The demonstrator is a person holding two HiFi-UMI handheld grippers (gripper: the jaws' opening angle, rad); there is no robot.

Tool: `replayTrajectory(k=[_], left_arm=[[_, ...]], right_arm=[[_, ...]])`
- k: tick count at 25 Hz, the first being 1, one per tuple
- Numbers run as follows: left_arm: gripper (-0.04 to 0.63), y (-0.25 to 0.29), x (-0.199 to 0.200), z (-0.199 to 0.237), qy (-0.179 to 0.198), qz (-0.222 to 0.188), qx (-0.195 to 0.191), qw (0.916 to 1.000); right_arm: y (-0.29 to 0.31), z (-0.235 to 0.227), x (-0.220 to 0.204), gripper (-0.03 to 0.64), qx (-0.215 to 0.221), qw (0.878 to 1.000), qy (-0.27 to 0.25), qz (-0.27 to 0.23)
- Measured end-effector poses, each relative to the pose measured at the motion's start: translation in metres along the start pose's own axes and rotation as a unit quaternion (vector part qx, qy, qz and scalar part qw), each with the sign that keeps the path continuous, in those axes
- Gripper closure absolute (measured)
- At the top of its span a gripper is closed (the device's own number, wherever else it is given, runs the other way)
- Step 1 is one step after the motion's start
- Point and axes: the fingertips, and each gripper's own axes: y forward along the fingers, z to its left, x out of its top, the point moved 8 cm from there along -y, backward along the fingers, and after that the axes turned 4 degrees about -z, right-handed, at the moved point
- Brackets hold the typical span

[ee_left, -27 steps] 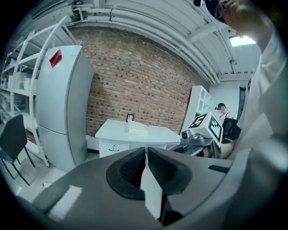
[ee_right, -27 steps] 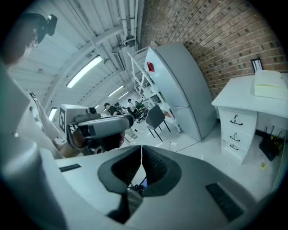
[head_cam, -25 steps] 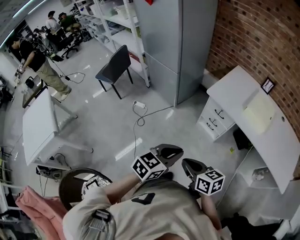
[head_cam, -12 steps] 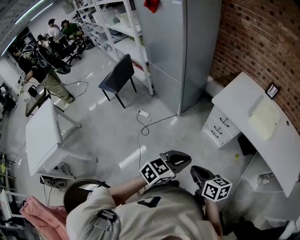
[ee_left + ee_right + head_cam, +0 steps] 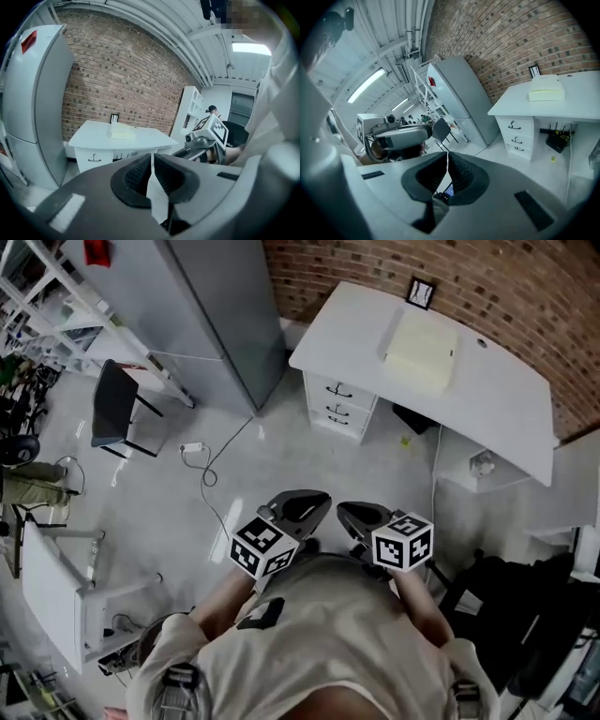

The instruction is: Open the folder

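The folder point(image 5: 422, 351) is a pale yellow, closed pad lying flat on the white desk point(image 5: 506, 399) by the brick wall, far ahead of both grippers. It also shows in the left gripper view as the folder point(image 5: 123, 132) and in the right gripper view as the folder point(image 5: 546, 89). My left gripper point(image 5: 298, 507) and right gripper point(image 5: 361, 517) hang side by side in front of the person's chest, over bare floor. Both point toward the desk. The left gripper point(image 5: 153, 157) is shut with nothing in it. The right gripper point(image 5: 447, 157) is shut and empty too.
A tall grey cabinet point(image 5: 216, 306) stands left of the desk, whose drawers point(image 5: 337, 404) face me. A small picture frame point(image 5: 421, 292) leans at the wall. A black chair point(image 5: 117, 409) and a cable point(image 5: 211, 465) are on the floor at left; dark gear point(image 5: 525, 615) sits at right.
The view has swung round: the desk with the folder went from the right edge to the top middle and nearer. Both grippers travelled along together, still shut.
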Motion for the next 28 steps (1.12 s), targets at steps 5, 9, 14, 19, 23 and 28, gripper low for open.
replayTrajectory(k=[5,9,14,19,23,28], left_arm=[[0.591,0.037,0.015,-0.004,0.008,-0.009,-0.006,0.9999],[0.591,0.065,0.021,-0.009,0.017,0.002,-0.009,0.9998],[0.591,0.092,0.038,-0.009,0.026,-0.011,0.004,0.9996],[0.591,0.109,0.042,-0.017,0.02,-0.013,0.015,0.9996],[0.591,0.13,0.042,-0.027,0.043,0.014,0.023,0.9987],[0.591,0.153,0.041,-0.042,0.085,0.037,0.056,0.9941]], right_arm=[[-0.032,-0.033,0.008,0.611,-0.024,1.0,0.008,-0.017],[-0.06,-0.055,0.01,0.611,-0.041,0.999,0.015,-0.024],[-0.087,-0.076,0.009,0.611,-0.054,0.998,0.018,-0.038],[-0.107,-0.091,0.007,0.611,-0.045,0.998,0.013,-0.034],[-0.125,-0.103,0.013,0.611,-0.037,0.999,-0.005,-0.036],[-0.143,-0.124,0.009,0.611,-0.008,0.999,0.011,-0.05]])
